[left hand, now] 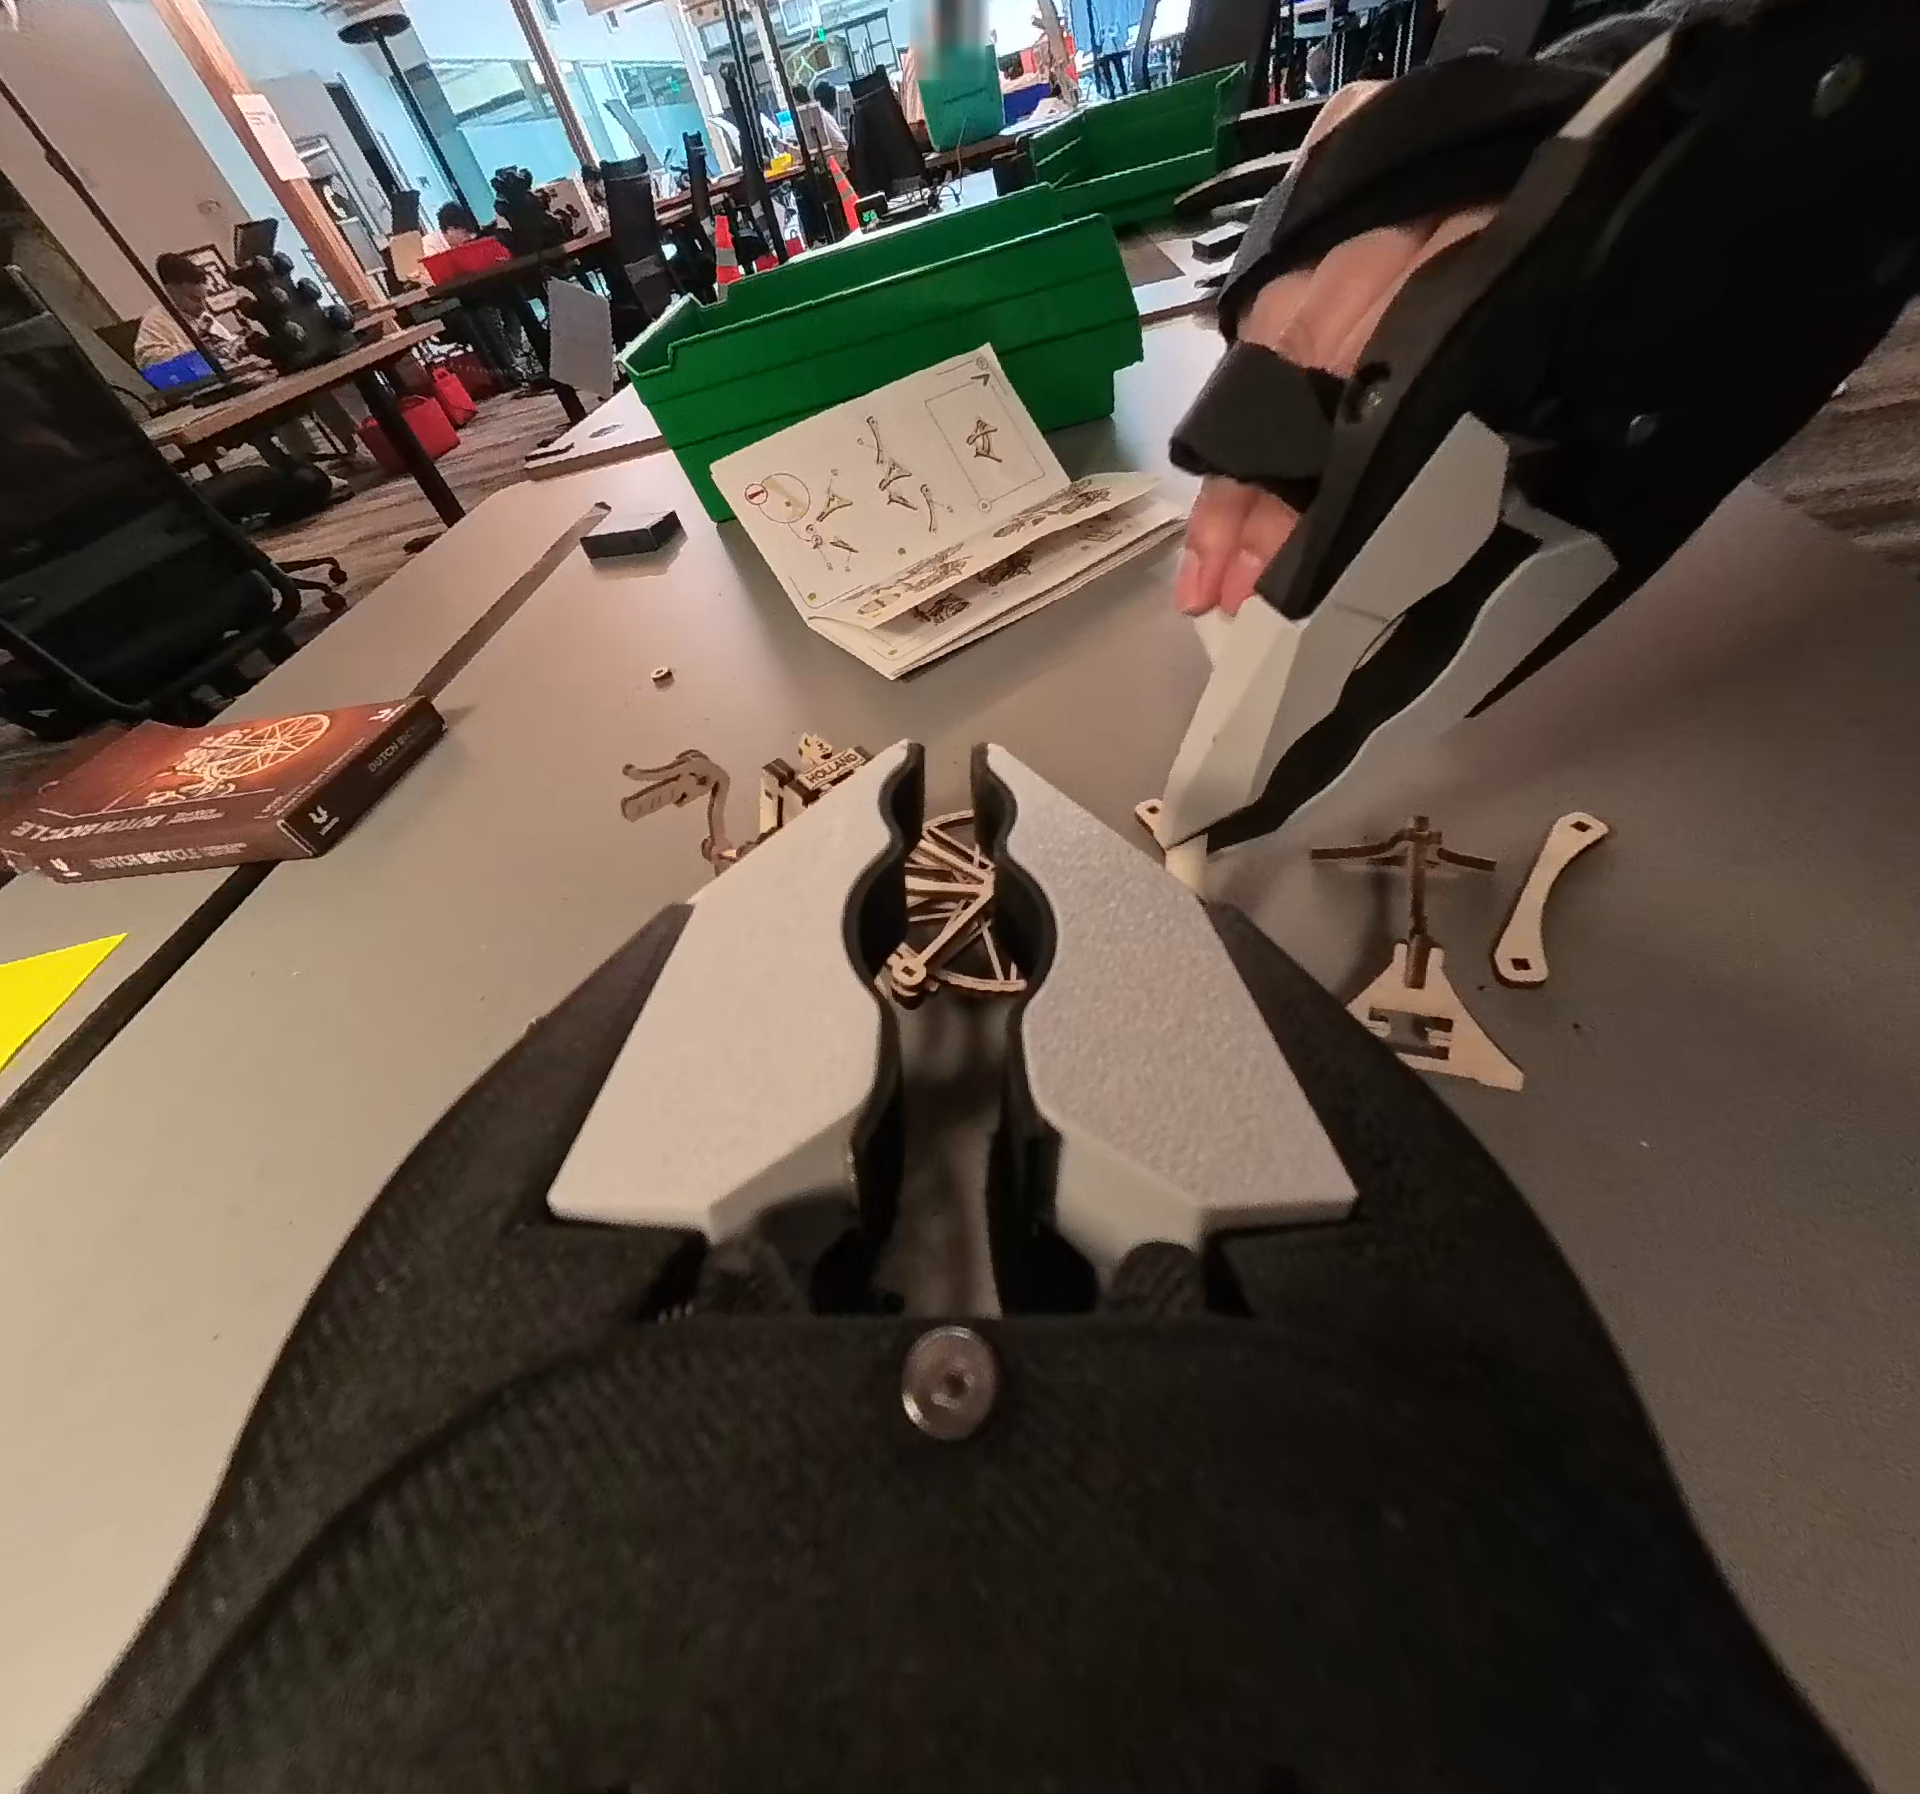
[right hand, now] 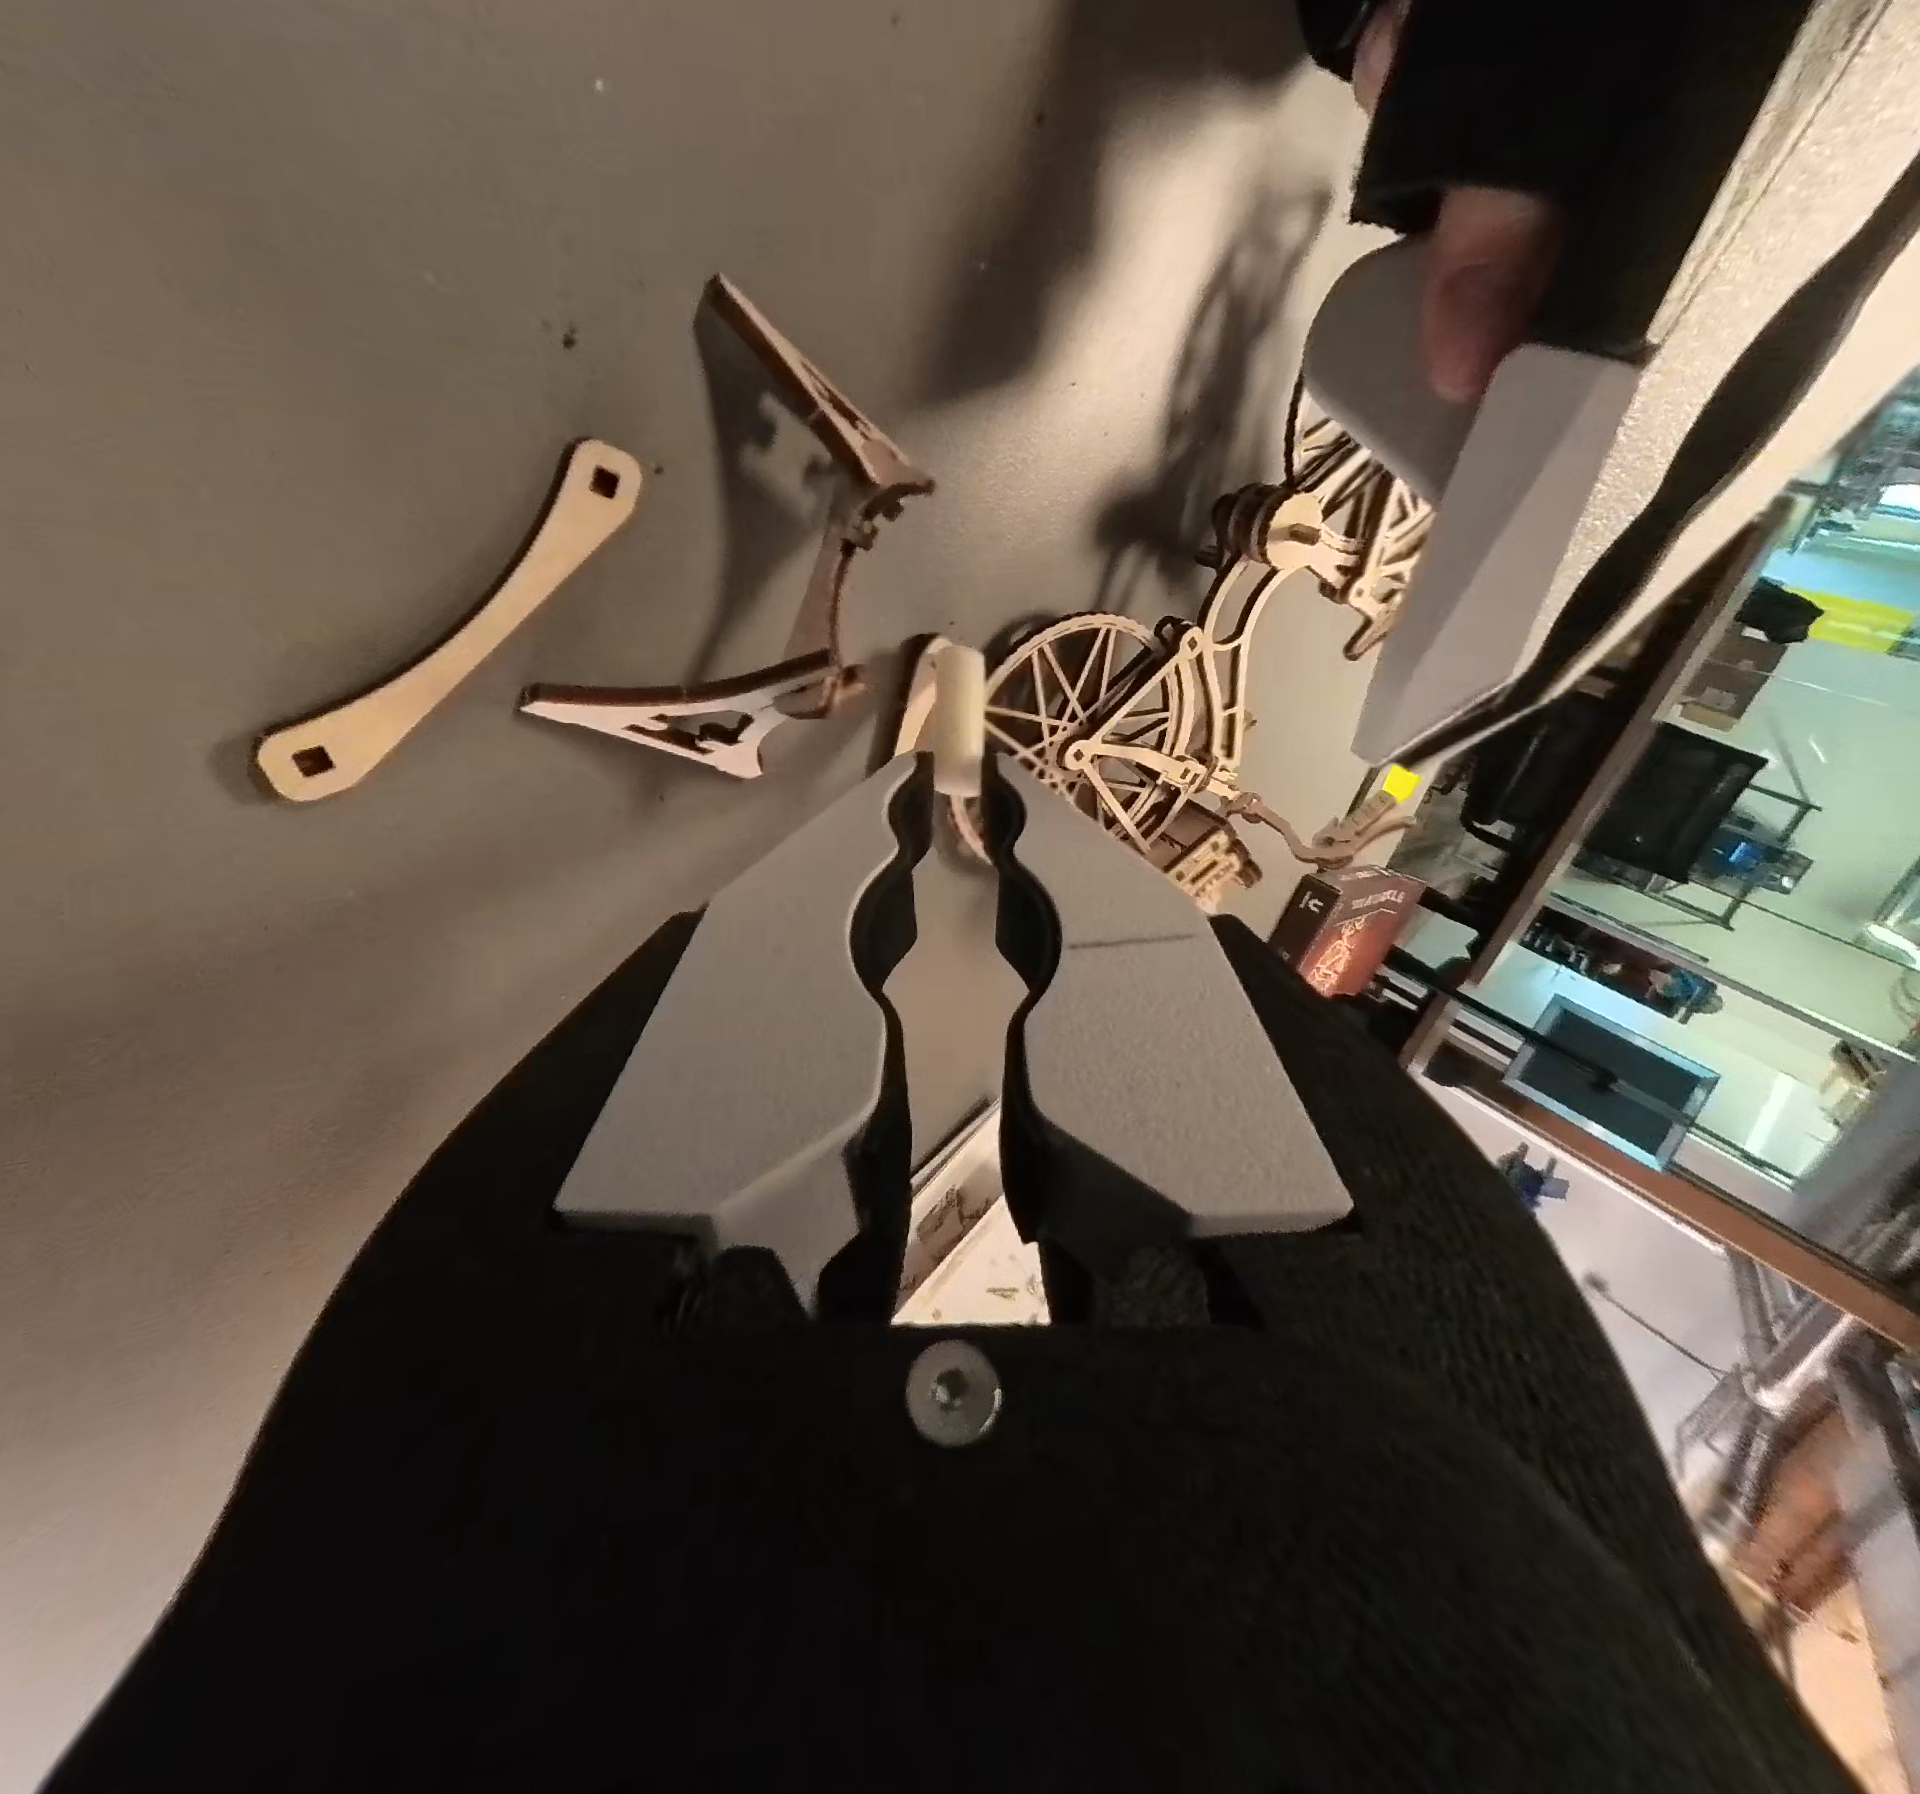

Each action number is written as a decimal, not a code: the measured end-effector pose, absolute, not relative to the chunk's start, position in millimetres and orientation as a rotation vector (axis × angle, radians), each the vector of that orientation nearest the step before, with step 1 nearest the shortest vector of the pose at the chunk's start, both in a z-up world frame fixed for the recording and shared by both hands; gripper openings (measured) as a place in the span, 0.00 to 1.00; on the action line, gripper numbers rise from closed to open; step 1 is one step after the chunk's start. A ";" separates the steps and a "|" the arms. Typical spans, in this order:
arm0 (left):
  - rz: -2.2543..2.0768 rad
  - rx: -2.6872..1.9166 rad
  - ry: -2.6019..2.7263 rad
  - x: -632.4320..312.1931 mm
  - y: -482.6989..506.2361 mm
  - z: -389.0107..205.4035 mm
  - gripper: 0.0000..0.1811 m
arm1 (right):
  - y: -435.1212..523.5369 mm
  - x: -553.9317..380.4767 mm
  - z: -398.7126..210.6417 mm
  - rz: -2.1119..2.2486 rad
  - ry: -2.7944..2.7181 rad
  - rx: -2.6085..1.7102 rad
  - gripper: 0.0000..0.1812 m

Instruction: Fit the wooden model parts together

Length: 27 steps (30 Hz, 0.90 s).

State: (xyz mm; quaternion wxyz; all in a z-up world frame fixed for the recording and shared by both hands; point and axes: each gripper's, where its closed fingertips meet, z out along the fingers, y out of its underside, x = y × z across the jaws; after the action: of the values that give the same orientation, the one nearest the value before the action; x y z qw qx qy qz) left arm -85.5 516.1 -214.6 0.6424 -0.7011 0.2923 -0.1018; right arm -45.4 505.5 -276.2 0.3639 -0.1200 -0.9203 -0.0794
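Fingers of the left gripper (left hand: 948, 765) stand nearly closed around the wooden bicycle model (left hand: 951, 918), whose spoked wheel fills the hollow between them; the same bicycle model (right hand: 1164, 716) shows just right of the right gripper's tips in the right wrist view. The right gripper (right hand: 956, 776) is closed down to a narrow gap on a small pale wooden part (right hand: 958, 721) pinched at its tips, which appears to touch the grey surface (left hand: 1039, 705), though the contact is hard to judge. Left of those tips stands a wooden stand assembly (right hand: 717, 721), and farther left lies a curved wooden strip (right hand: 436, 664) with square holes. Beyond the left fingers lie an open instruction booklet (left hand: 935, 508) and green bins (left hand: 894, 331); left of them rests the dark kit box (left hand: 218, 799).
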 end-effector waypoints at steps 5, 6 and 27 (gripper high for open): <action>-0.231 -1.600 0.671 -85.0 516.0 -215.3 0.04 | 504.8 -45.2 -279.9 -0.204 -2.376 -0.318 0.04; -0.229 -1.600 0.672 -84.9 516.0 -215.3 0.04 | 503.9 -46.1 -279.6 -0.193 -2.374 -0.330 0.04; -0.425 -1.325 1.001 28.6 426.1 -196.6 0.09 | 489.0 23.0 -248.4 0.210 -2.059 -1.025 0.04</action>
State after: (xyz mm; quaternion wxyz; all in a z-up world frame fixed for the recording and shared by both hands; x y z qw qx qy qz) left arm 28.6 426.1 -196.6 0.6547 -0.5842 0.4416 -0.1875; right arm 23.0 489.0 -248.4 0.4041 -0.4061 -0.8154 0.0831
